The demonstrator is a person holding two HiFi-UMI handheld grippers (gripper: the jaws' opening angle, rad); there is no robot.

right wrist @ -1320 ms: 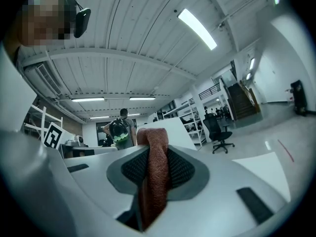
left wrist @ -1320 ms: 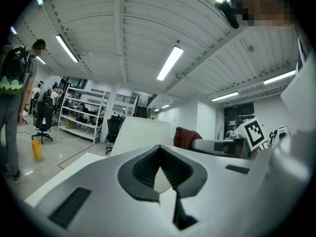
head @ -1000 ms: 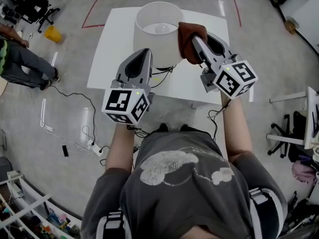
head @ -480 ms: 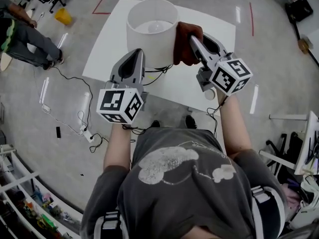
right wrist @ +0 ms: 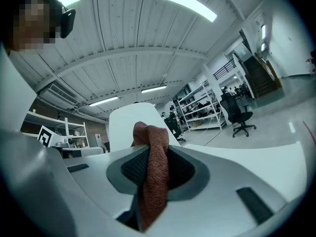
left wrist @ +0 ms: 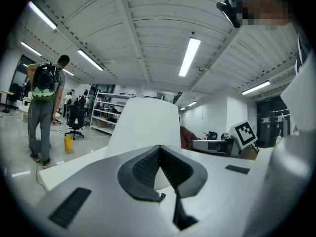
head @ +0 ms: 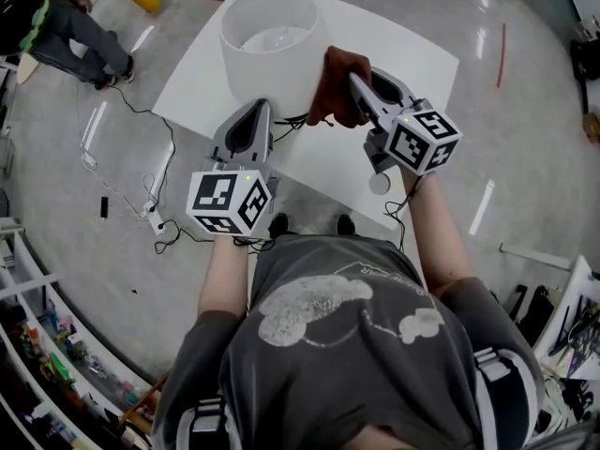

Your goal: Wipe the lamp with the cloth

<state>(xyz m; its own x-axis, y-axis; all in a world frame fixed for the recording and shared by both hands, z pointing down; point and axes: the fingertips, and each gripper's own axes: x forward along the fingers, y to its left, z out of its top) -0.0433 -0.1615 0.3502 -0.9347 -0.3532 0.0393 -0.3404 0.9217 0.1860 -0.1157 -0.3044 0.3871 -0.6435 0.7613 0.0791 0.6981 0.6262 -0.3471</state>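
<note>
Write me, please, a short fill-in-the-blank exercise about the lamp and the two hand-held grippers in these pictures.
1. The right hand-held gripper is shut on a reddish-brown ____.
2. The cloth lies against the side of the lamp's white ____.
3. The left hand-held gripper holds nothing; its jaws are ____.
4. The lamp stands on a white ____.
Missing words: cloth; shade; shut; table.

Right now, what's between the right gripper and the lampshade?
Only the rust-brown cloth: the right gripper clamps it, bunched beside the white lampshade. The head view shows this; whether cloth and shade touch is unclear.
</note>
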